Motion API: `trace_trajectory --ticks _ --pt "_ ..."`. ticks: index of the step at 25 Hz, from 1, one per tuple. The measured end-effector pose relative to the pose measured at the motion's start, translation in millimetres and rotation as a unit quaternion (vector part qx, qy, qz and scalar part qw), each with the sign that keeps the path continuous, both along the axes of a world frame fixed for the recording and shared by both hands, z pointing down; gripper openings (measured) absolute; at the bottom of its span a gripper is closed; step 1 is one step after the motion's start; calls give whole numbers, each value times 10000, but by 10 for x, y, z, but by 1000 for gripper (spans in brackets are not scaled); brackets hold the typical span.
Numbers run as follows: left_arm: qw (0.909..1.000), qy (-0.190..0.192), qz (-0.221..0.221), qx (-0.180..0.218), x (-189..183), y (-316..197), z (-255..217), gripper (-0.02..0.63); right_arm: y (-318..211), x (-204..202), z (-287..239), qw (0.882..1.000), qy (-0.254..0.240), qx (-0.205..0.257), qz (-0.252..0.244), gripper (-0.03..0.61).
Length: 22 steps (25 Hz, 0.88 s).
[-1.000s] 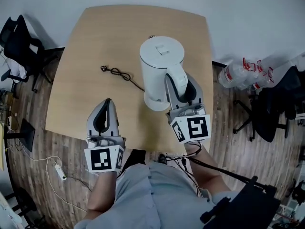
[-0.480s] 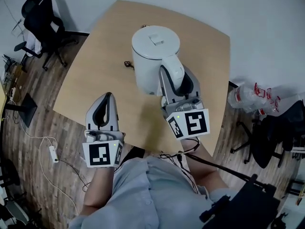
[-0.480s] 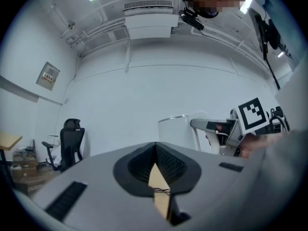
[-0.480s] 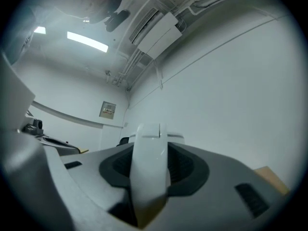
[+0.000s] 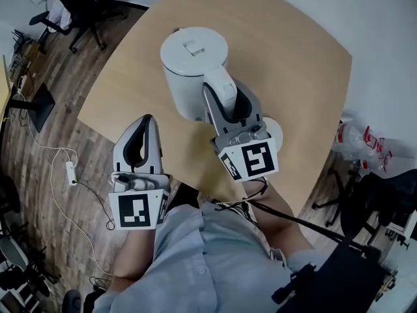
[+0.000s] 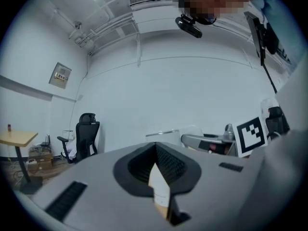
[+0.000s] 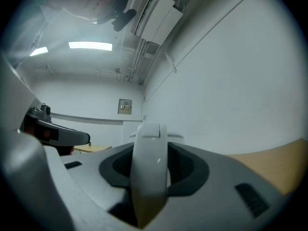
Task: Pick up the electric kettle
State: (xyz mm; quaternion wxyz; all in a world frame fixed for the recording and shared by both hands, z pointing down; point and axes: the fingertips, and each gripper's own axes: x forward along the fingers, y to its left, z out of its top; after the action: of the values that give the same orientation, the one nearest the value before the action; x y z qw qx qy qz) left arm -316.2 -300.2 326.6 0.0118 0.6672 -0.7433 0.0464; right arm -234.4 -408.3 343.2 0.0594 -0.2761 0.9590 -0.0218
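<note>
White plastic handle (image 7: 149,177) is clamped between the right gripper's (image 5: 223,103) jaws. It belongs to the electric kettle (image 5: 189,77), a white cylindrical body with a flat round lid and a small rectangular tab, held over the tan wooden bench (image 5: 293,64). The left gripper (image 5: 146,122), jaws pressed together on nothing, hovers beside it at the bench's near edge

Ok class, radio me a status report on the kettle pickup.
Right gripper shut on electric kettle handle. Left gripper shut, empty, apart from it. Kettle upright, lid closed. Nothing blocking in view.
</note>
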Motion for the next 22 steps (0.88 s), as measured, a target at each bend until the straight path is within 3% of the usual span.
trace_trajectory --ticks 9,22 --pt "9995 85 -159 -251 -308 -57 194 -2 -32 -285 272 9997 81 -17 -235 147" --pt "9999 41 58 -154 -224 78 133 -2 325 -3 591 9984 554 -10 -83 164"
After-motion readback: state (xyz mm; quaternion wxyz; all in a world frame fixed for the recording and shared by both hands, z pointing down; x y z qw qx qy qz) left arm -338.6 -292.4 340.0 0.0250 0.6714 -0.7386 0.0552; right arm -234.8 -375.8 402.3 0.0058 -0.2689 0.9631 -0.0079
